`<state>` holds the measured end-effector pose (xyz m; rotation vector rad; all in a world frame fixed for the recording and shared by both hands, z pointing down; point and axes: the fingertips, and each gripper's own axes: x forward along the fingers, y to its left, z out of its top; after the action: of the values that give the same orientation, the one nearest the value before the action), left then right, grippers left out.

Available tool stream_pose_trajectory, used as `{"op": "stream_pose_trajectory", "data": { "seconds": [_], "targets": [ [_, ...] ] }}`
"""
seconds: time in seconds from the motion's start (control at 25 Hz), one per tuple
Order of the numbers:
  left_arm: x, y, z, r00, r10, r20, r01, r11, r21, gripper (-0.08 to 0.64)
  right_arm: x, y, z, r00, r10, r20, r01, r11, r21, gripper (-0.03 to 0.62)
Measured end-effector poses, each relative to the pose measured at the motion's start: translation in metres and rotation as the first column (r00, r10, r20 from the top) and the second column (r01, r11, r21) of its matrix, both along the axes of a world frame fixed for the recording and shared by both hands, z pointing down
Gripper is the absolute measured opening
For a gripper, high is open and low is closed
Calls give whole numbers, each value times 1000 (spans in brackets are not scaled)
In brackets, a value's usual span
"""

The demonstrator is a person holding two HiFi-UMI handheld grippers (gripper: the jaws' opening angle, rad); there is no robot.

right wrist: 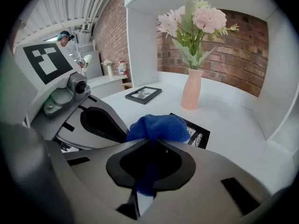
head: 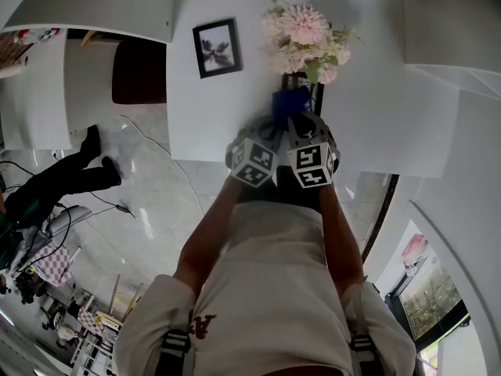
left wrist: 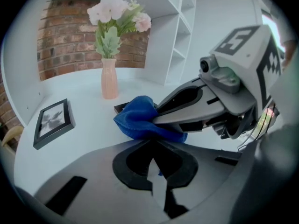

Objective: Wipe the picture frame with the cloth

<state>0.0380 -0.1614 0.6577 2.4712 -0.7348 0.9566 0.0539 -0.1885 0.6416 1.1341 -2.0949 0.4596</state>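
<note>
White tabletop (head: 391, 116) seen from overhead, soft blue cloth (head: 288, 100) bunched near pink flowers (head: 305, 34). Its own view shows the left gripper (left wrist: 152, 143) closed, pinching a cloth sliver. The right gripper (right wrist: 148, 143), in its view, clamps the limp cloth's middle; just beyond lies a flat black picture frame (right wrist: 200, 133), probably light and slippery, best steadied at its edge.

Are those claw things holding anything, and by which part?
The right gripper clamps the blue cloth by its bunched middle, a tail hanging through the jaws. The left gripper seems to nip the cloth's lower edge.
</note>
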Motion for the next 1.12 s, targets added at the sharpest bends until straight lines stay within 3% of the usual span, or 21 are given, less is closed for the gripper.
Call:
{"op": "stream_pose_trajectory", "data": {
  "seconds": [0.44,1.12],
  "targets": [
    [-1,0,2,1000,-19,0,19,1000,-4,-5,9,3,0,998,-16,-67,17,1000,16,23],
    [0,-1,-1,1000,-14,-4,14,1000,-2,-3,40,10,-7,986,37,-165,-34,999,22,23]
  ]
}}
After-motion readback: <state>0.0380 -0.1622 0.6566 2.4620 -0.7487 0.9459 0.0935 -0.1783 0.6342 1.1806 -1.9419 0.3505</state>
